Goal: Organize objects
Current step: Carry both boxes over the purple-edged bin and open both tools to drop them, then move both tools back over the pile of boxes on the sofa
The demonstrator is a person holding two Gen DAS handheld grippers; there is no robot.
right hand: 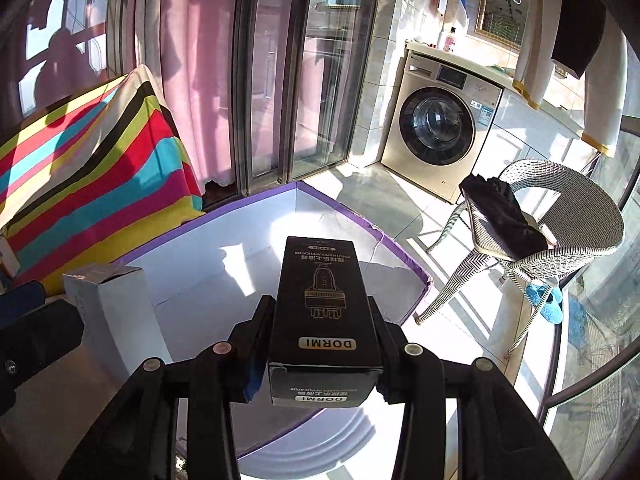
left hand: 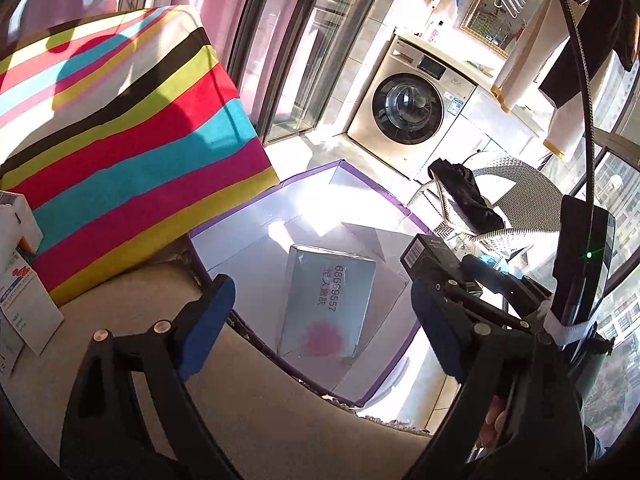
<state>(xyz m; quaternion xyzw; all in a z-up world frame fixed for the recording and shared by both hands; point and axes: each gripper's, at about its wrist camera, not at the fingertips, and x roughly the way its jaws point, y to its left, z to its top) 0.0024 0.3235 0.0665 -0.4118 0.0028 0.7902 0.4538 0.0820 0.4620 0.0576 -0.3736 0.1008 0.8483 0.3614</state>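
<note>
At the far left of the left wrist view, white cartons (left hand: pixel 24 312) stand on the worktop (left hand: pixel 248 420) beside a striped cushion (left hand: pixel 120 152). Next comes the left gripper (left hand: pixel 320 320), its fingers spread wide with nothing between them, hovering over the worktop's edge and looking down into the purple-edged tray box (left hand: pixel 360 178). A silver packet (left hand: pixel 328 304) with red print lies flat on the tray floor, straight ahead of and below this gripper.

Further right, the right gripper (right hand: pixel 318 346) is closed narrowly on the 1 black DORMI box (right hand: pixel 320 308), clamping its 2 long sides near the close end. The box's long axis runs forward along the fingers, pointing out over the tray box (right hand: pixel 404 258), whose white floor lies directly beneath and ahead. A white carton (right hand: pixel 108 304) stands at the tray's left side.

The coming move likely turns on this: the black box is already above the tray, so the right gripper, clearly the nearer one, only needs to lower it, keeping clear of the silver packet. To the right, a wicker chair (right hand: pixel 568 208) and washing machine (right hand: pixel 440 128) stand well apart.
</note>
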